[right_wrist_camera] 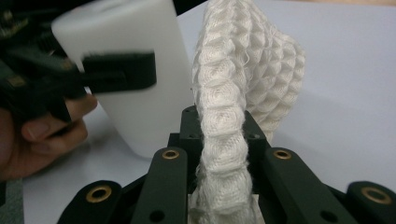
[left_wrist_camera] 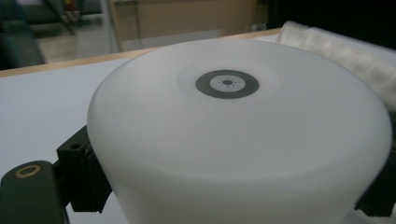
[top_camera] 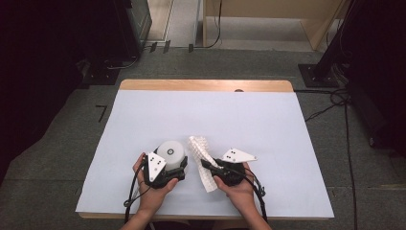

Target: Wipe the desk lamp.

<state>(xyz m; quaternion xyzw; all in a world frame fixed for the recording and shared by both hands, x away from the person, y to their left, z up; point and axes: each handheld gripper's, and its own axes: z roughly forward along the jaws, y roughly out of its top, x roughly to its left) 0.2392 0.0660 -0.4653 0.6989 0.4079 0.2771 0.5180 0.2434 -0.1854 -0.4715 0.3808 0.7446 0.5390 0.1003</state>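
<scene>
Table (top_camera: 143, 115): covered with a pale sheet, wooden edge showing at the far side.
Left gripper (top_camera: 173, 168): held in the left hand (top_camera: 152, 189) at the near middle of the table, jaws closed around the white cup, one on each side of its wall.
White cup (top_camera: 172, 152): upside down, base facing up, with a dark ring mark (left_wrist_camera: 227, 84) in the centre of the base; clamped between the left jaws, near part of the table, left of the cloth.
Waffle cloth (top_camera: 201, 151): white, woven in small squares, bunched and standing up in a fold; just right of the cup, very close to it, contact not clear.
Right gripper (top_camera: 208, 165): held in the right hand (top_camera: 238, 189), pointing to the left; jaws closed on the near part of the cloth, pinched tight between them in the right gripper view (right_wrist_camera: 223, 154).
</scene>
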